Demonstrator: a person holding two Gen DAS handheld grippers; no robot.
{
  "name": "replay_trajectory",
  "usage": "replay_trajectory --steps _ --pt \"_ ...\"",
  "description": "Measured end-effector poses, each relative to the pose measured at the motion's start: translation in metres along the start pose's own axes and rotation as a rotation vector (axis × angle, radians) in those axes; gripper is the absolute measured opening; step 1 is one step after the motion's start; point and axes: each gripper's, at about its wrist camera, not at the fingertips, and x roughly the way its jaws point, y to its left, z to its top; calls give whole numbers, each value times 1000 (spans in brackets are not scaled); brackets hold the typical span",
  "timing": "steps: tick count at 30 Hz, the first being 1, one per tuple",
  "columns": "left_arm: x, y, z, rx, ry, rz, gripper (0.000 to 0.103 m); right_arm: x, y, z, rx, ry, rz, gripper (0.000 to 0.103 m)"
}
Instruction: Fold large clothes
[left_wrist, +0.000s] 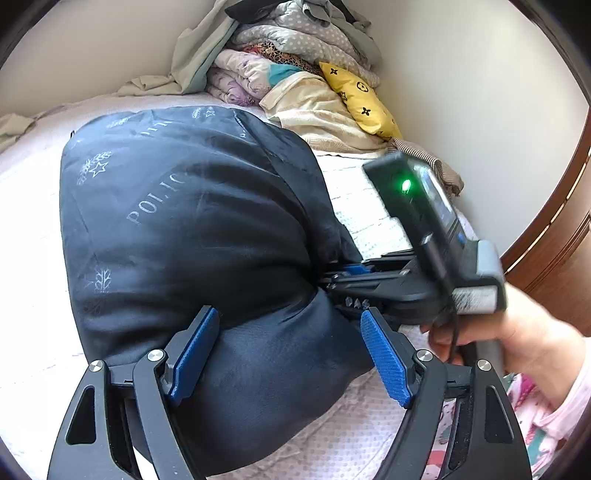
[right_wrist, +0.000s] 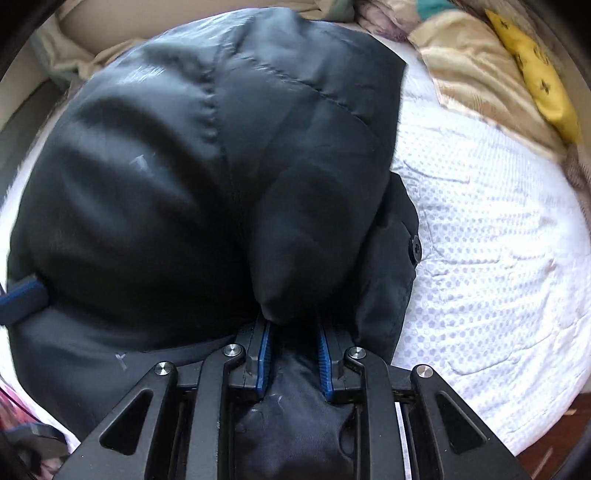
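A dark navy padded jacket (left_wrist: 192, 221), its lining printed with letters and stars, lies bunched on the bed. My left gripper (left_wrist: 291, 354) stands wide, and a thick fold of the jacket fills the space between its blue pads (left_wrist: 195, 354), which press on both sides. My right gripper (right_wrist: 293, 328) points steeply down at the jacket (right_wrist: 184, 166), with its pads (right_wrist: 264, 358) shut on a narrow bunch of dark fabric. In the left wrist view the right gripper (left_wrist: 343, 284) bites the jacket's right edge, held by a hand (left_wrist: 509, 332) in a pink sleeve.
A white dotted quilt (right_wrist: 480, 221) covers the bed to the right of the jacket. Piled bedding (left_wrist: 295, 48) and a yellow pillow (left_wrist: 358, 96) sit against the far wall. A brown wooden frame (left_wrist: 561, 236) runs along the right.
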Motion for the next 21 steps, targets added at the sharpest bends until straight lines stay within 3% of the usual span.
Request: replay_trajectory --steps 4,5,8,12,17,21 --pt "-5 2 0 7 -14 39 84 -20 -24 6 130 7 104 25" --pt "-7 3 1 7 -20 46 85 -30 -31 6 182 -2 141 35" --pt "-17 7 2 -1 -42 59 87 -78 -57 0 299 -147 341 83" --pt "-25 13 5 -40 -52 47 88 -113 -77 -5 330 -269 352 87" --pt "-40 16 9 -70 -59 44 88 -114 -85 -5 341 -264 341 87" --pt "-61 19 17 -95 -93 22 88 -125 -65 -1 237 -322 310 87"
